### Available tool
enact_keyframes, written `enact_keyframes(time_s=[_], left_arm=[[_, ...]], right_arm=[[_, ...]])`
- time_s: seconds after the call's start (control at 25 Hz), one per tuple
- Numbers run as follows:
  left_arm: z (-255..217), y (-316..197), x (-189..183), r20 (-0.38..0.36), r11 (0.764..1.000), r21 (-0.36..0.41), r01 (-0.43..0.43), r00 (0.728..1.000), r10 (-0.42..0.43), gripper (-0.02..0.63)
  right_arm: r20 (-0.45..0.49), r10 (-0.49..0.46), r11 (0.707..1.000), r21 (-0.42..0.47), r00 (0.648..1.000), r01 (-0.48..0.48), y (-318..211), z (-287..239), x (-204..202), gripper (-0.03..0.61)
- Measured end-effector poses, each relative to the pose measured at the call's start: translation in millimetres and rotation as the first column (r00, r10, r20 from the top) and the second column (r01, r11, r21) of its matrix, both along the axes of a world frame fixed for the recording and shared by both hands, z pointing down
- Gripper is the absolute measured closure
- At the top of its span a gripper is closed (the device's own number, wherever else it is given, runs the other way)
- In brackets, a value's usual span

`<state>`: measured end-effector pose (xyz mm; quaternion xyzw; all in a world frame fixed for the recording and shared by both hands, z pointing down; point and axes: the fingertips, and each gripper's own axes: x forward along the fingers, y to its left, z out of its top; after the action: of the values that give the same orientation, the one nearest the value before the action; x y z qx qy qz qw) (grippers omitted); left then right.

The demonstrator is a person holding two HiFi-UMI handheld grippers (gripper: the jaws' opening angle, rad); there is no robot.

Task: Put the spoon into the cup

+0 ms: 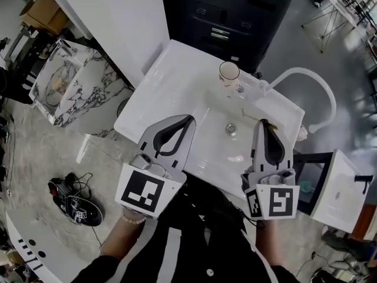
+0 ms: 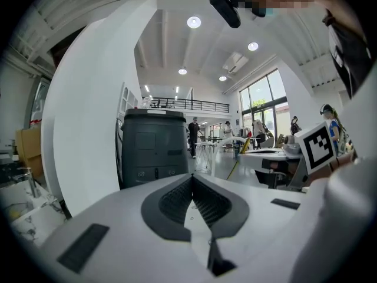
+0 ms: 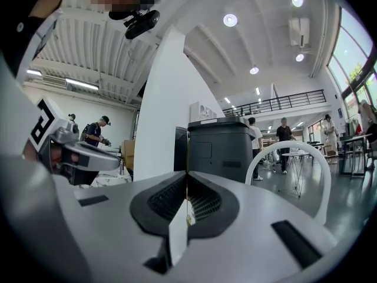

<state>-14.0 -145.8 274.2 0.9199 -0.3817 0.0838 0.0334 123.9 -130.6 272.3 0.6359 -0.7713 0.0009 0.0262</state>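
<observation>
Right claw [image 1: 263,123] is pinching shut on the spoon [image 1: 250,119] above the sink [image 1: 212,135]. Left claw [image 1: 189,120] is hanging closed and empty. Cup [image 1: 229,71] is standing on the surface [image 1: 171,75] beyond, well apart. The spoon probably wants carrying level, then tipping upright over the rim before releasing.

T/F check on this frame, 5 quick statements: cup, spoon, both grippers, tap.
1. The cup stands upright on the sink ledge behind the basin. True.
2. The spoon is already in the cup. False: the thin gold spoon appears pinched at the right gripper's tips, over the basin.
3. The left gripper has its jaws together with nothing between them. True.
4. The left gripper is gripping the cup. False: it sits well short of the cup, apart from it.
5. The white tap arches at the left side of the head view. False: it is at the right.
</observation>
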Motion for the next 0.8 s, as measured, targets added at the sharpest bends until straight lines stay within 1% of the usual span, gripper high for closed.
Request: enact_keyframes(time_s=[0.24,0.52,0.8], left_arm=[[0,-15,12,0.008,0.998,-0.014,-0.067,0.998,0.067,0.614],[-1,-37,28,0.015,0.987,-0.016,-0.161,0.987,0.161,0.614],[7,-57,29,0.024,0.977,-0.044,-0.211,0.977,0.212,0.614]], right_arm=[[0.001,0.057,0.998,-0.002,0.998,-0.057,-8,-1,7,0.571],[0.005,0.128,0.992,-0.018,0.992,-0.128,-20,1,13,0.571],[0.005,0.183,0.982,-0.040,0.983,-0.182,-32,5,16,0.571]])
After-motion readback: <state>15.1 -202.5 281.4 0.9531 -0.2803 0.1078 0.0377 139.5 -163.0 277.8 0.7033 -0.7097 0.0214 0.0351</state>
